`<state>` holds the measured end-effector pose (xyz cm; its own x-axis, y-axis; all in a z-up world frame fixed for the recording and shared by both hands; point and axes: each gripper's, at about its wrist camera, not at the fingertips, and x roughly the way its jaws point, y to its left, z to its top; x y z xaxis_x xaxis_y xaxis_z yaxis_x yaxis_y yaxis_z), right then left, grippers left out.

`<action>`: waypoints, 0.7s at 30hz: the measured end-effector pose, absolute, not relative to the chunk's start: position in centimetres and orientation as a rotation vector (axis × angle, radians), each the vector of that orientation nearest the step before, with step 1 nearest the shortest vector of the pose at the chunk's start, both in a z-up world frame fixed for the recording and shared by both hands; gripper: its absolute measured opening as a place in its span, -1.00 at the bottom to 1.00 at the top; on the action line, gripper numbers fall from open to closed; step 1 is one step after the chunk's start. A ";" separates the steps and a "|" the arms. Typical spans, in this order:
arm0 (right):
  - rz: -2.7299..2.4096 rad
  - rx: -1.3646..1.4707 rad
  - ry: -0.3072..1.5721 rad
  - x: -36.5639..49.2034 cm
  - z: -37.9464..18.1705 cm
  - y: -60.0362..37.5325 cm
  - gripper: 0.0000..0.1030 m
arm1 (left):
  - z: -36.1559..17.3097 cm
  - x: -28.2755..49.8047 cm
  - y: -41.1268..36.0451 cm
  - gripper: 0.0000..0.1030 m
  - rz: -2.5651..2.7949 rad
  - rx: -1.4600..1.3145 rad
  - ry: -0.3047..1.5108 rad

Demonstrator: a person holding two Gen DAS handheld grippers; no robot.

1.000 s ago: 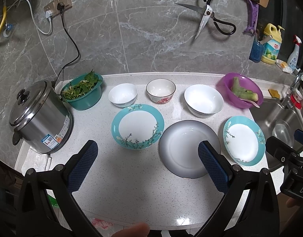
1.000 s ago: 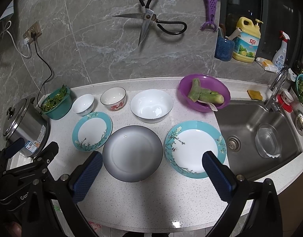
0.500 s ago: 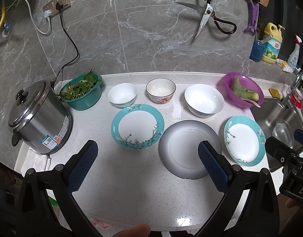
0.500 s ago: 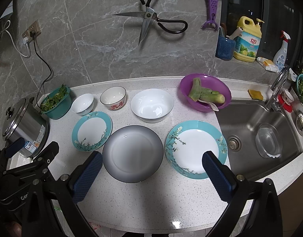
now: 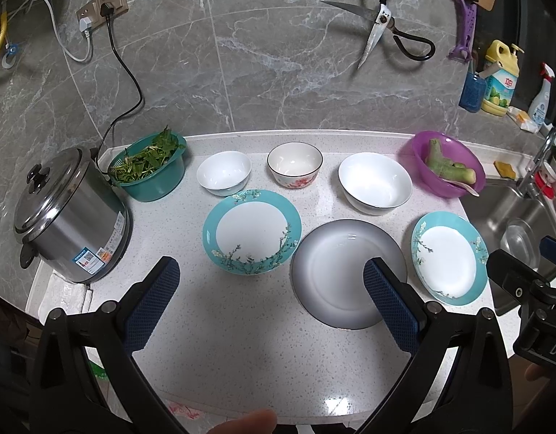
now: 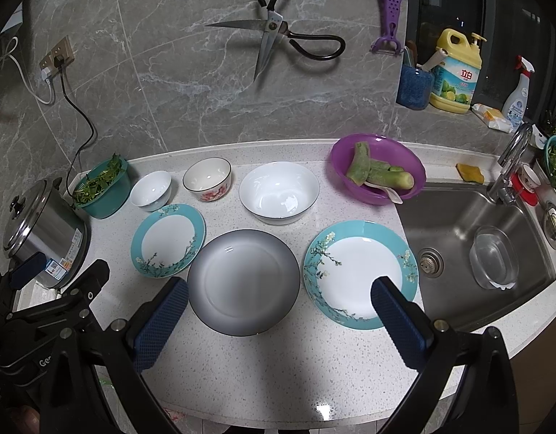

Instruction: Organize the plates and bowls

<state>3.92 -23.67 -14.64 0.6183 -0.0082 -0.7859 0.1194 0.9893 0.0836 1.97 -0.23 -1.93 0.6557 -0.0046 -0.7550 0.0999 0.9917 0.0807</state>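
Note:
Three plates lie in a row on the white counter: a teal-rimmed plate on the left, a grey plate in the middle, a second teal-rimmed plate on the right. Behind them stand a small white bowl, a floral bowl and a large white bowl. My left gripper is open and empty above the counter's front. My right gripper is open and empty, hovering before the grey plate and right teal plate.
A rice cooker and a teal basket of greens stand at the left. A purple bowl of vegetables sits by the sink. Scissors hang on the wall.
Both grippers have drifted very slightly; the dishes have not moved.

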 end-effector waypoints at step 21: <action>-0.080 0.136 0.912 4.7 -15.6 -23.6 1.00 | -3.0 3.1 -0.3 1.00 -0.070 0.122 0.869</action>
